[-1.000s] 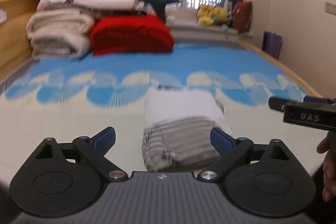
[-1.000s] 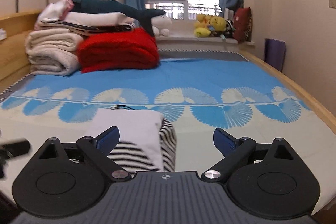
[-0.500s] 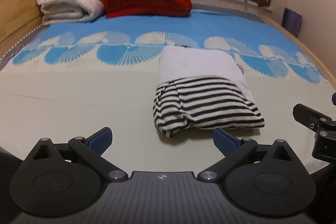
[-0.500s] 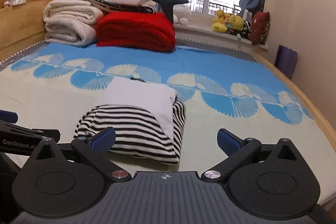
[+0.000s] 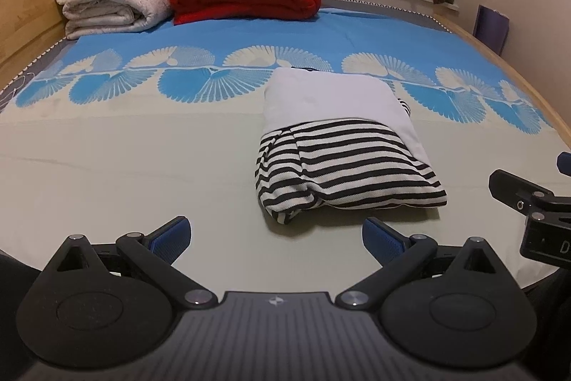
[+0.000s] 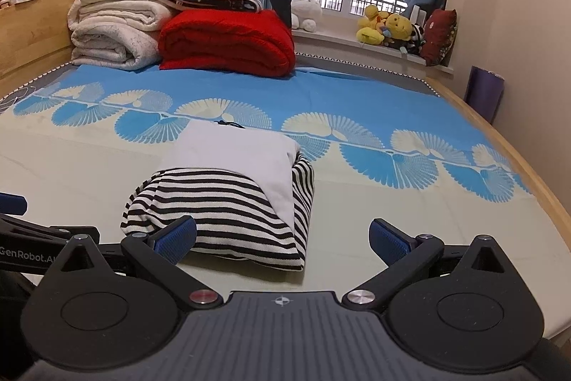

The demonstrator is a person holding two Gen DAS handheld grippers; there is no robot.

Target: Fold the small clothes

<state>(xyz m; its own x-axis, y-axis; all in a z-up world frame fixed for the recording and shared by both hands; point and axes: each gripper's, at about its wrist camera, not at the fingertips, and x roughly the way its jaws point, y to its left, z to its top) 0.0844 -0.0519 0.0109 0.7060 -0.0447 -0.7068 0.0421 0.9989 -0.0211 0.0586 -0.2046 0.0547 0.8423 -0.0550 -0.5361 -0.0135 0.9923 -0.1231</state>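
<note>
Both claws, the left gripper [image 5: 276, 240] and the right gripper [image 6: 283, 240], hang released with fingers spread wide, gripping nothing, just short of a folded black-and-white striped garment [image 5: 342, 166] lying on the pale part of the bed sheet [image 5: 125, 159], well apart from a red blanket [image 6: 228, 41].

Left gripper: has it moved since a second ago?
Yes. The left gripper has pulled back from the striped garment, which now lies clear beyond its open fingers.
</note>
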